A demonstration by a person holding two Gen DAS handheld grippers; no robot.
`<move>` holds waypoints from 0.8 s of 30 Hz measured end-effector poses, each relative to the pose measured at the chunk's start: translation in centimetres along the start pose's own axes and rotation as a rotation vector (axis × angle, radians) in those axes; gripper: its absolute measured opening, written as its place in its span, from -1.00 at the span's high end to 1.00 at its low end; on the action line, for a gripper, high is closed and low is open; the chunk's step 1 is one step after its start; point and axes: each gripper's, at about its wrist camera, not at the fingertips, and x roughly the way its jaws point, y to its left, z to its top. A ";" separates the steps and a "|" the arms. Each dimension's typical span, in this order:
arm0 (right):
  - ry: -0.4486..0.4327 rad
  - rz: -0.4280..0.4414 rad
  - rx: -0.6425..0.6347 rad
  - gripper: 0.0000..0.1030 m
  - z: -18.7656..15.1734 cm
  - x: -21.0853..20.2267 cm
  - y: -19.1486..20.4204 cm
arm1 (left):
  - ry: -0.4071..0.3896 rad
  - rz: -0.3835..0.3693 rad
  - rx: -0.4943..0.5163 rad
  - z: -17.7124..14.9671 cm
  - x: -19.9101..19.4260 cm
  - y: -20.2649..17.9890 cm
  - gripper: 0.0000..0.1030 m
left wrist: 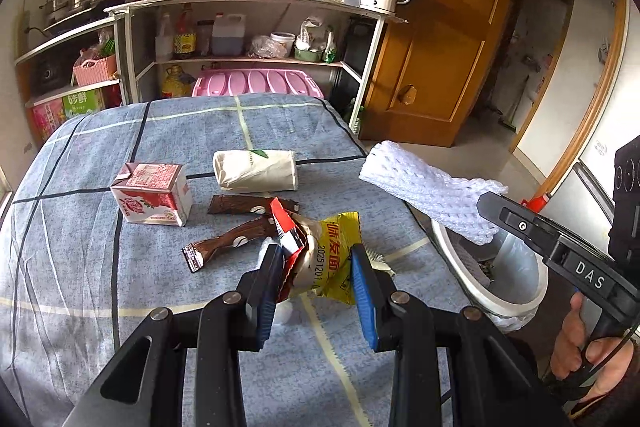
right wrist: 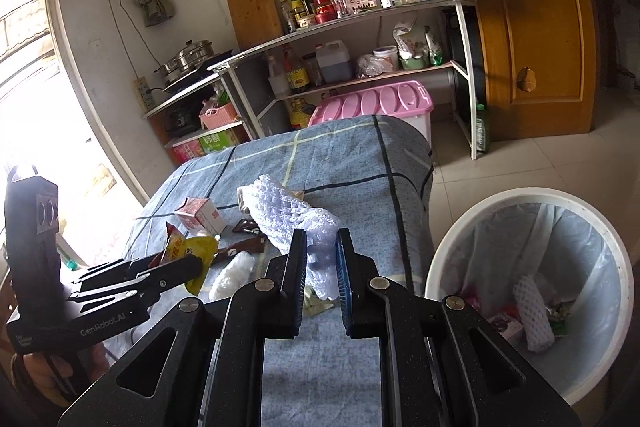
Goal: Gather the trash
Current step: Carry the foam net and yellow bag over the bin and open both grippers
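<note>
Status: both tools were loaded. Left tool (left wrist: 316, 267) pinched a crumpled yellow noodle wrapper (left wrist: 334, 259) with a red wrapper (left wrist: 289, 235) bunched in beside it – both lifted clear of the desk (left wrist: 80, 227). Right tool (right wrist: 322, 267) was pressed together on one end of a white foam net sleeve (right wrist: 288, 211), the rest sticking out ahead of the fingers, above the desk edge.

White trash bin (right wrist: 448, 239) stood on the floor just beside the desk, lined, with another foam sleeve and scraps already inside. Still on the blue checked cloth: pink milk carton (left wrist: 154, 193), paper cup (left wrist: 256, 169) on its side, two brown sachet strips (left wrist: 228, 239).

Risks as I read them:
- Red wrapper looked caught only at the edge of the left grip – it could slip out on the way over and land on the floor or back on the desk.
- Foam sleeve was held by one end and is light and springy; on release it could catch the bin rim and bounce out.
- Both tools heading for the same bin opening could collide – the right one was nearer, so the left might need to wait.
- Loose liner edge could snag a finger if a tool went in too deep.
</note>
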 end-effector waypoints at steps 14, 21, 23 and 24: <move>-0.071 -0.115 0.059 0.71 0.0 -5.4 -6.0 | 0.006 -0.093 0.118 0.8 2.1 -8.2 0.33; -0.079 -0.199 0.092 0.71 -0.5 -6.9 -9.4 | 0.029 -0.121 0.179 0.8 4.2 -12.2 0.33; -0.077 -0.227 0.103 0.71 -0.6 -7.2 -10.6 | 0.036 -0.136 0.193 0.8 5.0 -13.4 0.32; -0.076 -0.240 0.108 0.71 -0.7 -7.3 -11.1 | 0.040 -0.139 0.197 0.8 5.4 -14.0 0.32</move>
